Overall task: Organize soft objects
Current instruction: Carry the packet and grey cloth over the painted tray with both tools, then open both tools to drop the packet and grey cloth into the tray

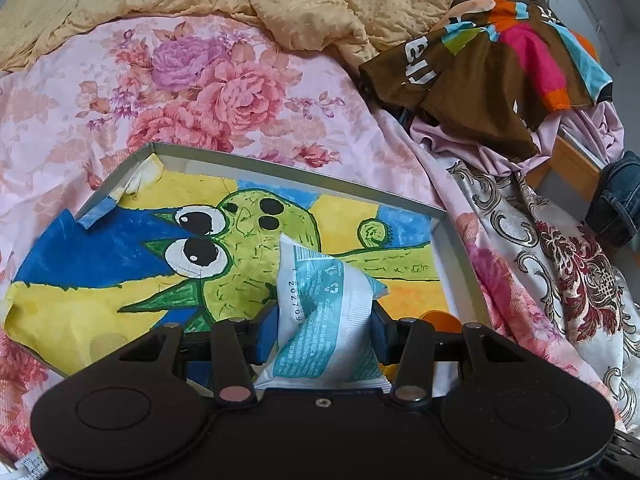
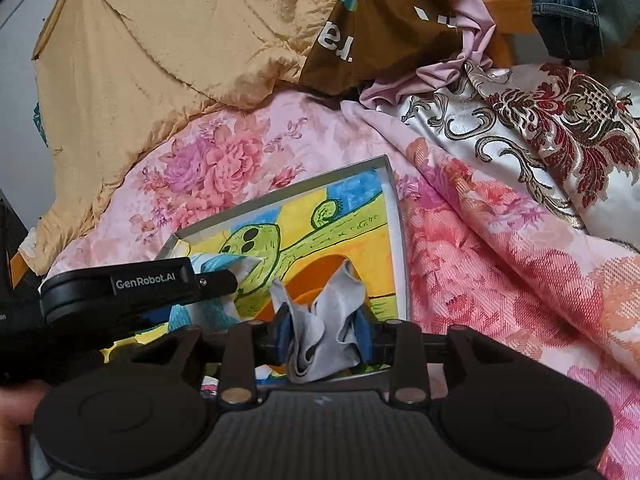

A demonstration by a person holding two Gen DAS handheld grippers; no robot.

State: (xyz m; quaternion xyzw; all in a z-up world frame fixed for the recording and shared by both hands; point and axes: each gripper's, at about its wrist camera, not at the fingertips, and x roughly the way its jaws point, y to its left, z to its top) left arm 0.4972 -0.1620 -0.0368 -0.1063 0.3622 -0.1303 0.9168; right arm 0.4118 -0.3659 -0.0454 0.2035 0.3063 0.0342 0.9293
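Note:
A shallow metal-rimmed tray (image 1: 300, 168) lined with a cactus drawing lies on the bed. My left gripper (image 1: 322, 332) is shut on a white and teal packet (image 1: 320, 280), which stands up between the blue pads just above the tray's near part. In the right wrist view the same tray (image 2: 400, 240) lies ahead. My right gripper (image 2: 322, 334) hangs over the tray's near edge. A crumpled grey cloth (image 2: 336, 312) sits loosely between its parted blue pads. The left gripper (image 2: 236, 276) reaches in from the left with the packet (image 2: 208, 264).
The tray rests on a pink floral sheet (image 1: 200, 80). A yellow quilt (image 1: 320, 0) is bunched behind it. A brown multicoloured fabric (image 1: 500, 60), a brocade cloth (image 1: 560, 260) and jeans (image 1: 620, 200) pile up at the right. A hand (image 2: 12, 420) shows at the lower left.

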